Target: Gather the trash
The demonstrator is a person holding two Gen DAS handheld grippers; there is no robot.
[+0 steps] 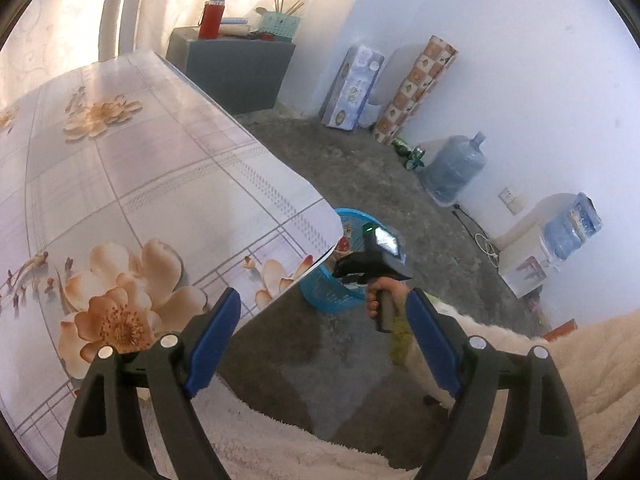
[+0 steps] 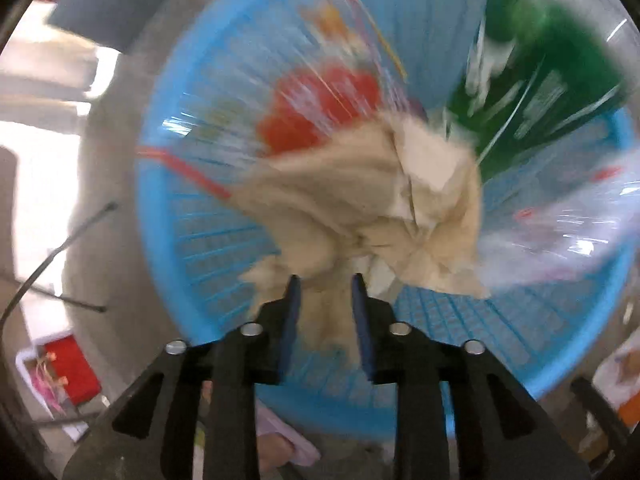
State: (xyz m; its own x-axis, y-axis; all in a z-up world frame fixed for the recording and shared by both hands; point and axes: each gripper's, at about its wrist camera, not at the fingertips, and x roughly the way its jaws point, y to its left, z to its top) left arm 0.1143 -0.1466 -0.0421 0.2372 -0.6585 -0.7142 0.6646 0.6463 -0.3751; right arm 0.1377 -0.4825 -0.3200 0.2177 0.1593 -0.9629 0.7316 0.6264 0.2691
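Crumpled beige paper [image 2: 360, 200] lies in the blue basket [image 2: 520, 320] just beyond the partly open right gripper [image 2: 326, 280], a fold between its pads ungripped, while the left gripper [image 1: 324, 312] gapes empty.

The basket [image 2: 200, 248] is bright blue; the crumpled paper [image 2: 360, 200] in it is beige, beside red and green wrappers. The bench [image 1: 120, 168] cloth is grey-checked with peach flowers.

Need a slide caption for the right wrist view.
Right claw over a blue basket of trash, crumpled beige paper between its parted fingers; view blurred.
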